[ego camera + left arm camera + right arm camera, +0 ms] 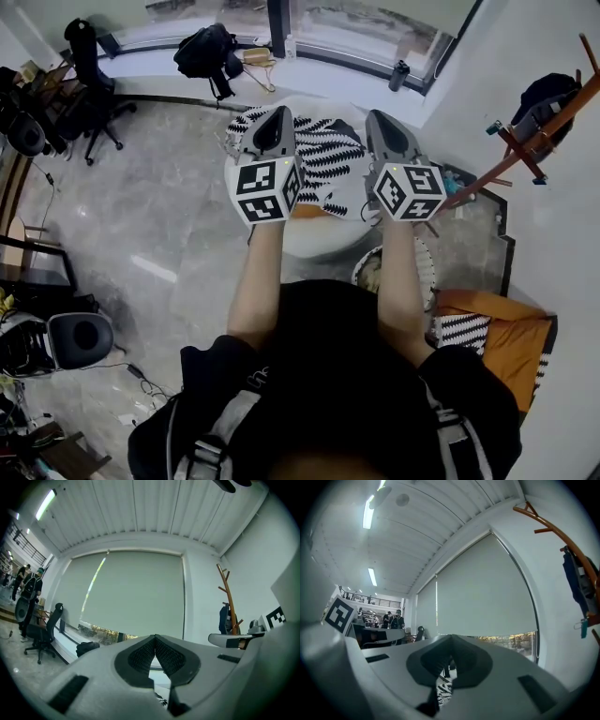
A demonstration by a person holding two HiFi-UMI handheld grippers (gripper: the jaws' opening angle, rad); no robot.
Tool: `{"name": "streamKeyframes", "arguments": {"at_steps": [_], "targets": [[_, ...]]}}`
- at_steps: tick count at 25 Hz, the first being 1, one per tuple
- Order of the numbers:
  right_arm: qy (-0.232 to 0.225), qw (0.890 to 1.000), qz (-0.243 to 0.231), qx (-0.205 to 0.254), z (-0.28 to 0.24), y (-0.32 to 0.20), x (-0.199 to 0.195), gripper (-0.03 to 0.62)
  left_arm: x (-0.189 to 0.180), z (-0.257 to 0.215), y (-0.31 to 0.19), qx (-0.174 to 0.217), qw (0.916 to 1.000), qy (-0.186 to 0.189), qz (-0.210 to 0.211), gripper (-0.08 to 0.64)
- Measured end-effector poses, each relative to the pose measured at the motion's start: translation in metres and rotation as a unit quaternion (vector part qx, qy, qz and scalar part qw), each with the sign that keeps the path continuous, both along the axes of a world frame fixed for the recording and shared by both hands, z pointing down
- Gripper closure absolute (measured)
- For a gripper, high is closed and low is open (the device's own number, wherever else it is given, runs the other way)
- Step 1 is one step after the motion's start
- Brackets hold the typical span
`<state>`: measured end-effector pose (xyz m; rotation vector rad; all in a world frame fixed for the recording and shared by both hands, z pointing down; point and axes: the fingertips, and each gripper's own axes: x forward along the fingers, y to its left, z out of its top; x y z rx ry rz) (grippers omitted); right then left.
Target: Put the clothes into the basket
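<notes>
Overhead, a person holds a black-and-white patterned garment (328,155) stretched sideways between two grippers, above a round white surface (314,242). The left gripper (155,637) and right gripper (451,637) each have their fingers pressed together, apparently pinching an upper edge of the cloth. The striped basket (366,268) sits on the floor to the right and nearer the person, partly under the right forearm, so the right hand is closer. Around them are a grey stone floor (169,225), an office chair (89,84), a wooden coat rack (539,131) and a large window (375,28).
</notes>
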<state>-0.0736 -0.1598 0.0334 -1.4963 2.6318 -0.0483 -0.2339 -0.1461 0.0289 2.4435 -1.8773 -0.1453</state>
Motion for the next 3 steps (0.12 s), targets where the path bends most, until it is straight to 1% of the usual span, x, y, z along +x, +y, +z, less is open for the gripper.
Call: {"name": "streamKeyframes", "arguments": {"at_steps": [3], "targets": [[0.003, 1.0, 0.001, 0.001, -0.0004, -0.0032, 0.0027, 0.581, 0.0026, -0.0001, -0.0042, 0.0, 1.0, 0.002, 0.002, 0.552]]}}
